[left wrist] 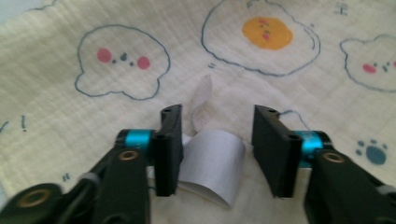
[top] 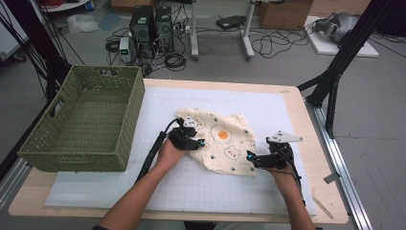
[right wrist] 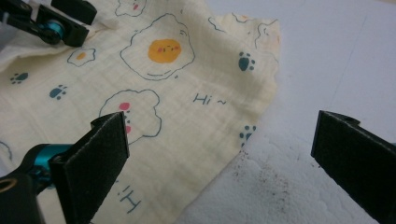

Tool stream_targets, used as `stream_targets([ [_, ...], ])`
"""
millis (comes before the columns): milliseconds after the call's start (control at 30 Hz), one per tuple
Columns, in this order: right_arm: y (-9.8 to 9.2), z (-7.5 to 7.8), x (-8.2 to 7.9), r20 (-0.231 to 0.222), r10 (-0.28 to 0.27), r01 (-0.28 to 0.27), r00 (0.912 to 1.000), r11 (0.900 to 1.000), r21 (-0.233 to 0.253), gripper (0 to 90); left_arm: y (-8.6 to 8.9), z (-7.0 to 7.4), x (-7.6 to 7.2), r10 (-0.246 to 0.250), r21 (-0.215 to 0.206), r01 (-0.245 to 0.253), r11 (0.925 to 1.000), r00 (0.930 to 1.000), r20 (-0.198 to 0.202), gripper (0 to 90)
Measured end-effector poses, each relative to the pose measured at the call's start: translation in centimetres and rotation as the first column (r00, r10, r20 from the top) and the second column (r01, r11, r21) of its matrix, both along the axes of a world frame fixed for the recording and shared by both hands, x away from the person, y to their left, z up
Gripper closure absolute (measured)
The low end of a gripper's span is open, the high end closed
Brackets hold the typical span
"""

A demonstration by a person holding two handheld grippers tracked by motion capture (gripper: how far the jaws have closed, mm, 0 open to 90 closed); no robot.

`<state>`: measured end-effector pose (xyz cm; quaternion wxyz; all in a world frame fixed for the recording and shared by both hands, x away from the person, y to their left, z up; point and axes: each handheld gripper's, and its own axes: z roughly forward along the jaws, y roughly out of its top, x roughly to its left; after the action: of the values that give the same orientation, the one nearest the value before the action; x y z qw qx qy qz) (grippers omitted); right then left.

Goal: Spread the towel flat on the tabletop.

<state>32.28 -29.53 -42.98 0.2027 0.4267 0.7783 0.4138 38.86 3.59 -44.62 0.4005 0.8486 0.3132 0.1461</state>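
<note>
- My cloth (top: 223, 141) lies spread on the white mat (top: 143, 191) near the middle of the table (top: 330, 211), printed side up: a fried egg (top: 222, 135) in orange and some bear faces in blue outline.
- The cloth is not quite flat; its edges ripple, and the near right corner points toward my right gripper (top: 251, 157).
- My left gripper (top: 200, 143) sits on the cloth's left part, the hand (top: 170, 153) behind it coming in from the bottom.
- In the left gripper view the jaws stand apart, released, with the white tag (left wrist: 212, 165) of the cloth curled up between them. The left jaw's pad (left wrist: 169, 149) looks to touch the tag's edge; the right pad (left wrist: 273, 147) is clear of it.
- A second, thinner strip of the tag (left wrist: 202, 105) stands upright just beyond the jaws.
- My right gripper hovers at the cloth's near right edge, jaws wide open and holding nothing.
- In the right gripper view one pad (right wrist: 95, 161) lies over the cloth (right wrist: 187, 102), the other (right wrist: 355, 158) over bare mat (right wrist: 327, 56), with the cloth's edge running between them.
- That view also shows the left gripper (right wrist: 44, 18) far off at the top left, on the cloth.
- The green basket (top: 86, 120) stands on the table's left side, well apart from the cloth.
</note>
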Motion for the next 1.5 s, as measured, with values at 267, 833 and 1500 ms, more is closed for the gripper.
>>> stream_targets([
  [267,-0.4,-0.6,-0.3,-0.028,-0.03,0.032,0.9991,0.999,0.037,3.5,1.3,0.6,-1.2,-0.009,-0.041,0.011,0.9991,0.9994,0.034,82.5],
  [833,0.3,-1.0,-1.1,-0.049,-0.025,0.025,0.9985,1.0,0.01,5.7,8.1,1.0,-7.2,0.04,-0.117,-0.029,0.9927,0.9951,0.091,82.6],
  [1500,0.6,-1.0,-3.0,-0.034,-0.001,0.0,0.9994,0.999,-0.034,27.3,11.7,1.8,-7.7,0.175,-0.231,-0.149,0.9615,0.9795,0.099,42.7],
])
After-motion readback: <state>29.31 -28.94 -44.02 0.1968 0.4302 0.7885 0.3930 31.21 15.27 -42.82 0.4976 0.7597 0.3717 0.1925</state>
